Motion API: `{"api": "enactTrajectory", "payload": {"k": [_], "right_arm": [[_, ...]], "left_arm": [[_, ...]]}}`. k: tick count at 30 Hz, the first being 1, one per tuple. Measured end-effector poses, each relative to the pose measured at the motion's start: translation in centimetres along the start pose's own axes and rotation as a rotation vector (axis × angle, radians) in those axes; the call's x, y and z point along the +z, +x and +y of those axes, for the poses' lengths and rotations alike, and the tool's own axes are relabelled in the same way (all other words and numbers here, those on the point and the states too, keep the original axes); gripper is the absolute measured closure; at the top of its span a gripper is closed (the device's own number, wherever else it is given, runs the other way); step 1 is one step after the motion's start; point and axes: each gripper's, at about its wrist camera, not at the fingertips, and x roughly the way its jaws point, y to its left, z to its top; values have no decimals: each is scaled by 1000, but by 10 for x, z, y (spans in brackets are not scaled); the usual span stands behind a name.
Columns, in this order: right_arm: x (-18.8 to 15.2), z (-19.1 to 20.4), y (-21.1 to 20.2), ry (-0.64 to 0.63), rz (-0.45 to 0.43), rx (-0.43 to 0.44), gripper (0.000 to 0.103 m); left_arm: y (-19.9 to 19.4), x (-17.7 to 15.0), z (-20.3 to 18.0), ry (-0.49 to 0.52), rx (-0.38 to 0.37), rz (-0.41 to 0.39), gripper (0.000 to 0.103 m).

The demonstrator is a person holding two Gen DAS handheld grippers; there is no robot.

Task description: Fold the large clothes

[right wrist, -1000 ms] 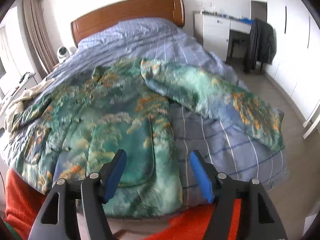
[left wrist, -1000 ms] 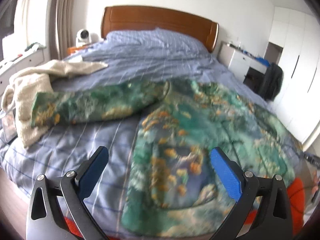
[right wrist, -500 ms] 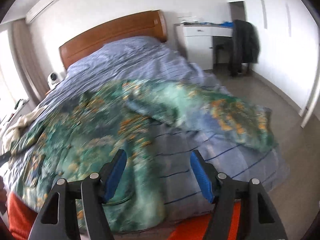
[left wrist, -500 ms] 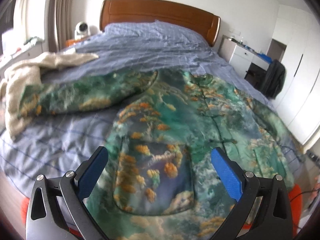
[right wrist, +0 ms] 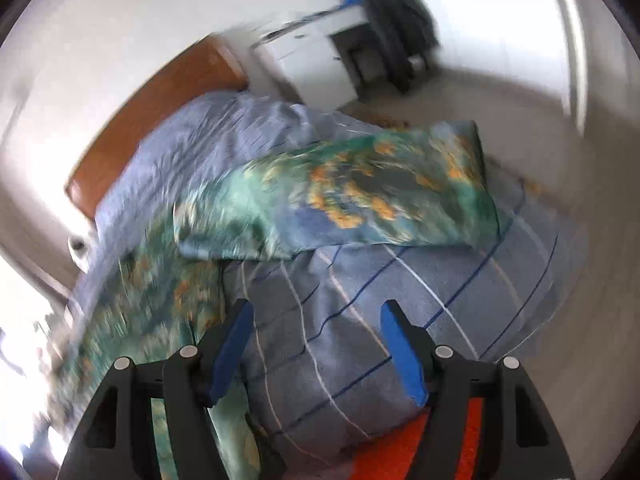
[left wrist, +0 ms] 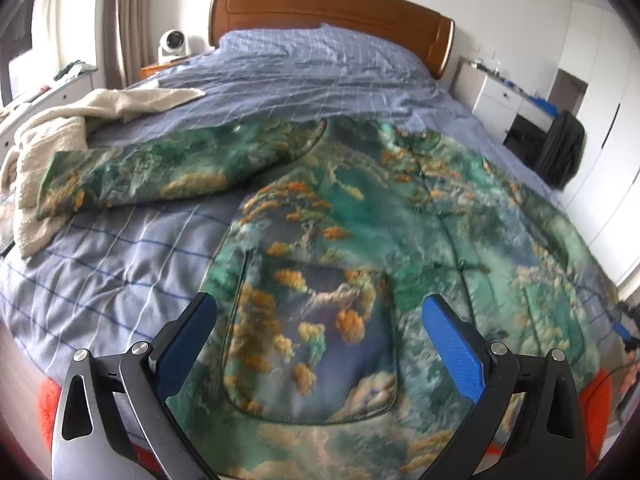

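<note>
Left gripper (left wrist: 318,322): held wide open low in the frame, nothing gripped, above the garment's patch pocket.
Right gripper (right wrist: 316,330): held open at lower centre, empty, over the striped duvet (right wrist: 360,300).
Printed jacket (left wrist: 380,240): spread flat across the frame's centre and right, front up.
Left-view sleeve (left wrist: 160,168): stretched toward the frame's left.
Right-view sleeve (right wrist: 360,196): laid across mid-frame, blurred.
Cream blanket (left wrist: 52,136): bunched at left edge, touched by the cuff.
Headboard (left wrist: 332,4): seen at top centre.

Bright daylight from left, fisheye-curved edges, right wrist view motion-blurred
</note>
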Motion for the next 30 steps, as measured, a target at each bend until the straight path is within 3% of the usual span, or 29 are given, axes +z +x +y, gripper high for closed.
{"api": "enactTrajectory", "payload": {"k": [8, 17, 19, 21, 23, 24, 28, 30], "right_arm": [[24, -61, 28, 318, -61, 31, 35], [43, -98, 56, 556, -117, 23, 36], [49, -100, 64, 570, -120, -3, 50], [58, -95, 67, 533, -116, -38, 81], [69, -79, 60, 486, -145, -61, 91], [73, -70, 56, 462, -163, -58, 91], [106, 38, 17, 118, -279, 44, 92], [112, 89, 9, -37, -296, 99, 93]], "left_arm": [[1, -5, 6, -15, 25, 14, 1], [4, -6, 5, -4, 41, 20, 1], [4, -7, 6, -3, 48, 18, 1], [4, -9, 8, -4, 61, 17, 1], [5, -12, 11, -5, 73, 20, 1], [5, -13, 13, -6, 77, 24, 1], [12, -17, 18, -17, 83, 40, 1], [14, -16, 18, -27, 75, 40, 1]]}}
